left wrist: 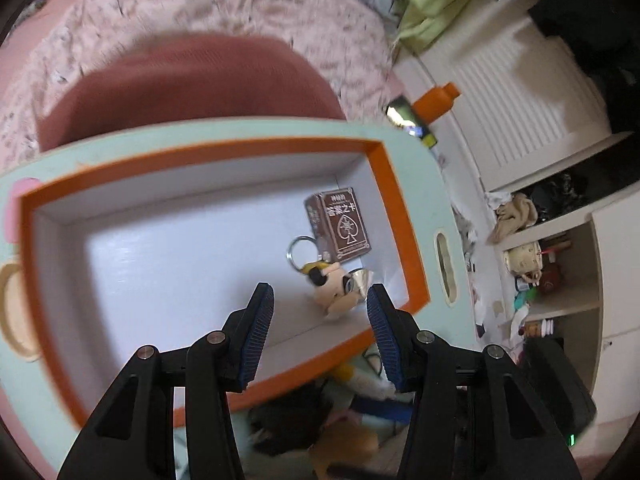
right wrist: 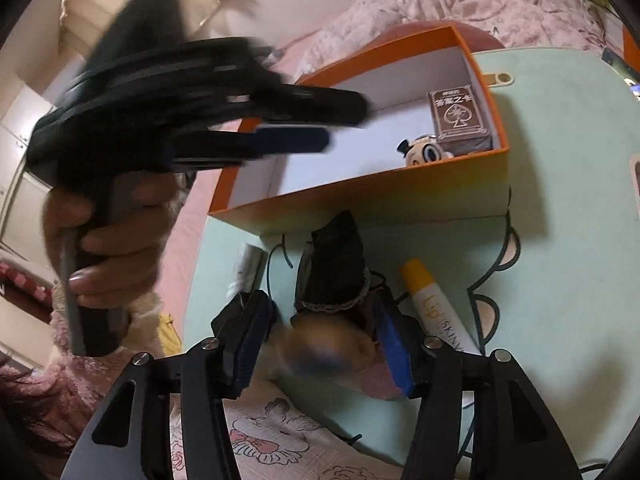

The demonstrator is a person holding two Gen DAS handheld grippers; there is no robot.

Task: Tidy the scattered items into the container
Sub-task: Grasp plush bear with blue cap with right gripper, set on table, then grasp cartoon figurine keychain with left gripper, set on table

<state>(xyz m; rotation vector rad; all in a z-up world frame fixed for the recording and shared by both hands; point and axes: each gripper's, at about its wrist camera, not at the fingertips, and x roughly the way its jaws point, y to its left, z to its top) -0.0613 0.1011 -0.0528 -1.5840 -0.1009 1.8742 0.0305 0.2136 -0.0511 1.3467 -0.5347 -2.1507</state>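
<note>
Left wrist view: the left gripper [left wrist: 320, 322] hangs spread and empty over the orange-walled, white-floored cardboard box [left wrist: 400, 216], holding a brown card pack [left wrist: 340, 224].

Right wrist view: the right gripper [right wrist: 316, 344] stands spread around a small doll in a black hat [right wrist: 332, 280], outside the box; whether the pads touch it is unclear. It looks light and soft, so grip the body, not the floppy hat.

Left gripper [left wrist: 320, 332]: black linkage arms, blue ribbed pads [left wrist: 256, 336], jaws apart with nothing between them, angled downward. In the right wrist view it shows motion-blurred at upper left, gripped round its handle by the person's left hand [right wrist: 112, 240], fingers wrapped, fluffy pink sleeve [right wrist: 60, 344] at the wrist

Right gripper [right wrist: 316, 340]: same build, pointed downward, jaws parted; whether the pads press on anything is lost to blur
</note>
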